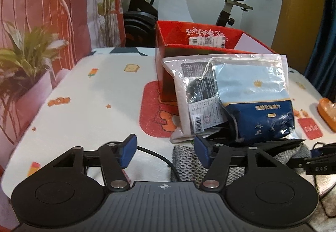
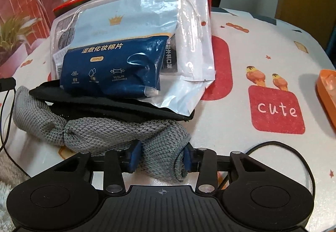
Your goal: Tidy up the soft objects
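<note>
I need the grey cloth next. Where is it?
Right wrist view: the grey cloth lies bottom of the pile, under the black fabric, its near end between the right gripper fingers.

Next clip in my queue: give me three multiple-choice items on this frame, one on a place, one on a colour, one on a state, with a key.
1. Where does the blue packet lie?
A. inside the red box
B. on top of the pile of soft things
C. on the floor

2. What colour is the knitted cloth?
A. grey
B. yellow
C. green

3. What is the right gripper doing?
A. hanging open over bare table
B. closed on the blue packet
C. closing on the grey cloth

Key: 1 B, it rests on a clear bag and black fabric in front of the red box; 2 A, grey weave; 3 C, cloth bunched between both pads.
</note>
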A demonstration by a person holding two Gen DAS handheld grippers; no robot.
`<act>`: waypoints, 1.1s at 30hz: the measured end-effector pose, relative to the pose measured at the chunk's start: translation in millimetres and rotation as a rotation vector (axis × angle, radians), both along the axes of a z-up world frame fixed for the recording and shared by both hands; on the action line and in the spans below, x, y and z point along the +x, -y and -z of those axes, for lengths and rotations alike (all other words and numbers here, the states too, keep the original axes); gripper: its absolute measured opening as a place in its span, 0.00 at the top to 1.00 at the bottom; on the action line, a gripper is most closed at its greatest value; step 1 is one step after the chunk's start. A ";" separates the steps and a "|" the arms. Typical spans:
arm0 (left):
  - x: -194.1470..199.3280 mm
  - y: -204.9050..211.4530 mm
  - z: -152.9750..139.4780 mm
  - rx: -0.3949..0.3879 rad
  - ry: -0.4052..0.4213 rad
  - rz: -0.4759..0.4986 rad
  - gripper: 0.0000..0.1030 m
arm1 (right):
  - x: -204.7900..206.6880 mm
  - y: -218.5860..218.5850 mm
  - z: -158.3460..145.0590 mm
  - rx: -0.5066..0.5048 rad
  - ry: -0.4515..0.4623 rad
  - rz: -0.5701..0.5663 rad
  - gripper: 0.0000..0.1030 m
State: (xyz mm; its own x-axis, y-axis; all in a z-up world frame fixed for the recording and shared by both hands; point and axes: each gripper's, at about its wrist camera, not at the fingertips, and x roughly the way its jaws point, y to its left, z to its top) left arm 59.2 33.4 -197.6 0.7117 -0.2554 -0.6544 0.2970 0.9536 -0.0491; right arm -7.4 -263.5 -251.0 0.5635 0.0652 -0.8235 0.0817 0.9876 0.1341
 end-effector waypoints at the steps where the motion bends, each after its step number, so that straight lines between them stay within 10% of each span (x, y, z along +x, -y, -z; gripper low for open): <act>1: 0.5 0.1 0.5 -0.019 -0.006 0.002 0.42 | -0.7 0.7 0.3 0.000 0.002 0.004 0.64; 26: 9.8 17.2 43.8 -0.079 -0.200 0.124 0.42 | -3.9 2.0 1.0 0.017 0.009 0.023 0.64; 33: 8.9 17.8 33.2 -0.060 -0.138 0.124 0.42 | -4.3 1.7 1.3 0.015 0.010 0.021 0.64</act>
State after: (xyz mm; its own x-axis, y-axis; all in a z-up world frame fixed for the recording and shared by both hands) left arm 68.2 15.6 -230.8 0.5769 -0.3772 -0.7245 0.3990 0.9041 -0.1529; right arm -11.6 -265.2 -252.3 0.5732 0.0655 -0.8168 0.1007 0.9836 0.1496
